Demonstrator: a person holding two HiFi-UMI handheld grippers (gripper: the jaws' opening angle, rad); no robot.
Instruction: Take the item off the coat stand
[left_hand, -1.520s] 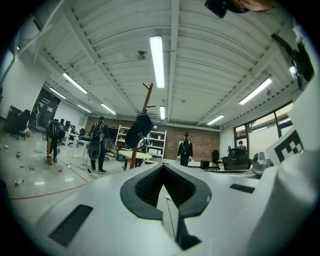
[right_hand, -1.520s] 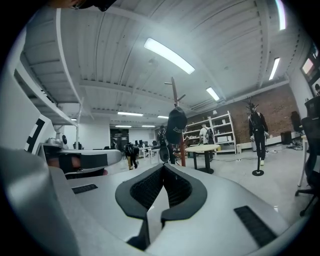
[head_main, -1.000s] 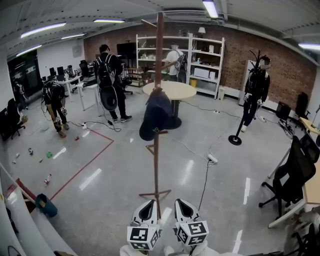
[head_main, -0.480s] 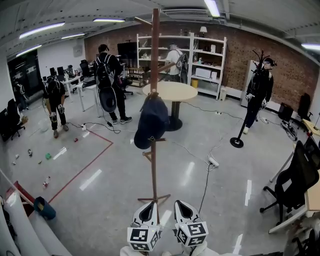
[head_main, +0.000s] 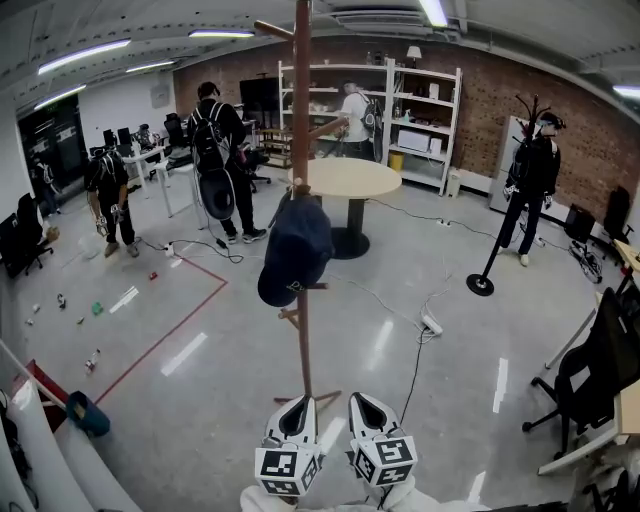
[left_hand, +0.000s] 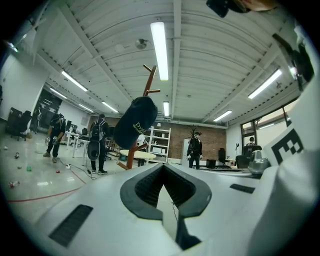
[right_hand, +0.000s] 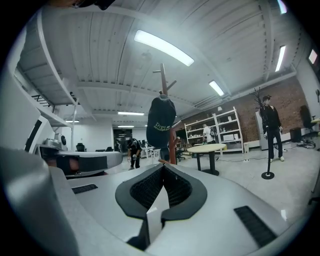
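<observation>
A tall wooden coat stand (head_main: 301, 150) rises from the floor straight ahead of me. A dark navy cap (head_main: 293, 250) with pale lettering hangs from one of its pegs at mid height. My left gripper (head_main: 298, 408) and right gripper (head_main: 364, 406) are side by side low in the head view, near the stand's base and well short of the cap. Both are shut with nothing between their jaws. In the left gripper view the cap (left_hand: 134, 129) hangs above the closed jaw tips (left_hand: 164, 167). The right gripper view shows the cap (right_hand: 161, 121) above its own tips (right_hand: 164, 167).
A round table (head_main: 345, 178) stands behind the coat stand, with white shelves (head_main: 410, 120) along the brick wall. Several people stand about the room. A black coat stand (head_main: 482, 280) is at right, an office chair (head_main: 600, 365) nearer right. Cables and red floor tape (head_main: 165, 335) lie at left.
The coat stand and cap have drifted a little left and look slightly nearer. Both grippers keep their place at the bottom of the view, still shut.
</observation>
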